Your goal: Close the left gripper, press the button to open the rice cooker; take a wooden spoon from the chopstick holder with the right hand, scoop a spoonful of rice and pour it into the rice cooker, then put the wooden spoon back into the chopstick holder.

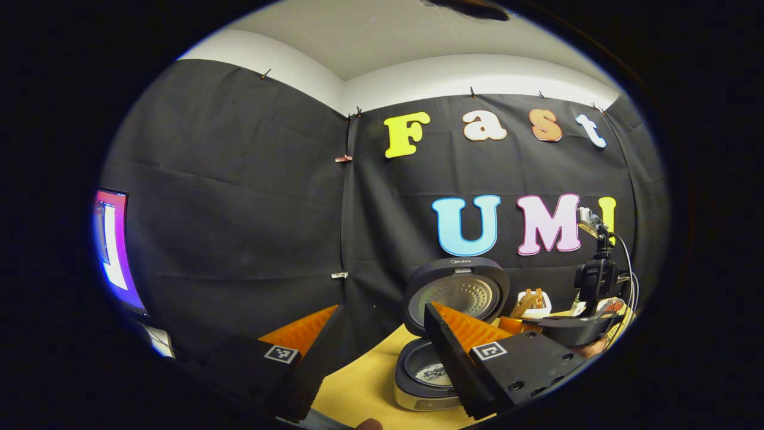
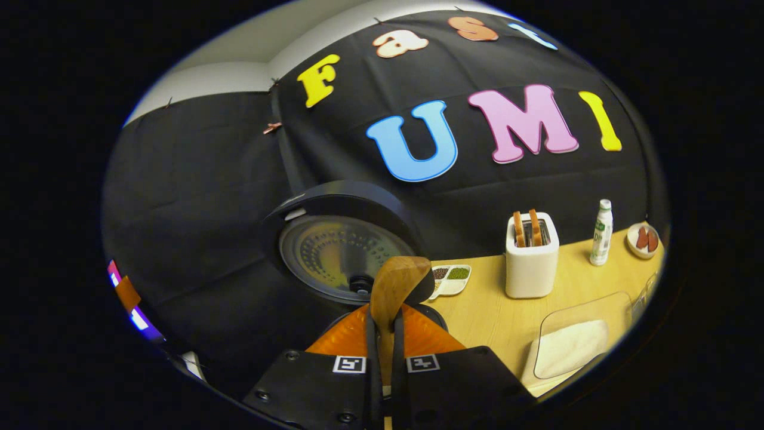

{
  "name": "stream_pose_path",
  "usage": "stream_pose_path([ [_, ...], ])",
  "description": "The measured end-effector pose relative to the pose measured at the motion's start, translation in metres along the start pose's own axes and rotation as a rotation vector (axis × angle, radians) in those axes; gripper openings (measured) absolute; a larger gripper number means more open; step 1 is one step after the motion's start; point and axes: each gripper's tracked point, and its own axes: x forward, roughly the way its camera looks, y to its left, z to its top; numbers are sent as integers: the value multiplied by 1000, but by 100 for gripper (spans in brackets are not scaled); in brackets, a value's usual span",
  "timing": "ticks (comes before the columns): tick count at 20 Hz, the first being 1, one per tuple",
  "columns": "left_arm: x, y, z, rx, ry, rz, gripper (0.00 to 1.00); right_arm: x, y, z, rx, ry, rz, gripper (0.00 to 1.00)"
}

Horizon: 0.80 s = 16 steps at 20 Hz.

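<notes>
The rice cooker (image 1: pixel 427 382) stands open on the wooden table, its round lid (image 1: pixel 456 292) upright and some white rice (image 1: pixel 434 374) in the inner pot. My left gripper (image 1: pixel 385 307) is open and holds nothing, hanging just in front of the cooker. The right gripper (image 1: pixel 567 327), held by a hand, shows to the right of the cooker. In the right gripper view my right gripper (image 2: pixel 385 319) is shut on the handle of the wooden spoon (image 2: pixel 397 280), whose bowl points up in front of the lid (image 2: pixel 340 251). Whether the spoon carries rice is hidden.
A white toaster (image 2: pixel 531 257) with two slices stands on the table (image 2: pixel 489 316). Right of it are a white bottle (image 2: pixel 601 233) and a small plate (image 2: pixel 643 239). A divided dish (image 2: pixel 450 279) lies near the cooker. A clear container of rice (image 2: pixel 573 346) sits at the front right. A lit monitor (image 1: pixel 113 245) is far left.
</notes>
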Motion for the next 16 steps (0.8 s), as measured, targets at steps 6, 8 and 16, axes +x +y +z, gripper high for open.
stream_pose_path([
  [6,3,0,-13,-41,26,9,90,-5,23,-3,-277,-17,34,10],
  [8,4,3,-17,-51,36,25,90,-6,30,0,-362,-41,47,10],
  [16,4,-5,-15,-55,29,29,90,-11,51,10,-579,-133,86,10],
])
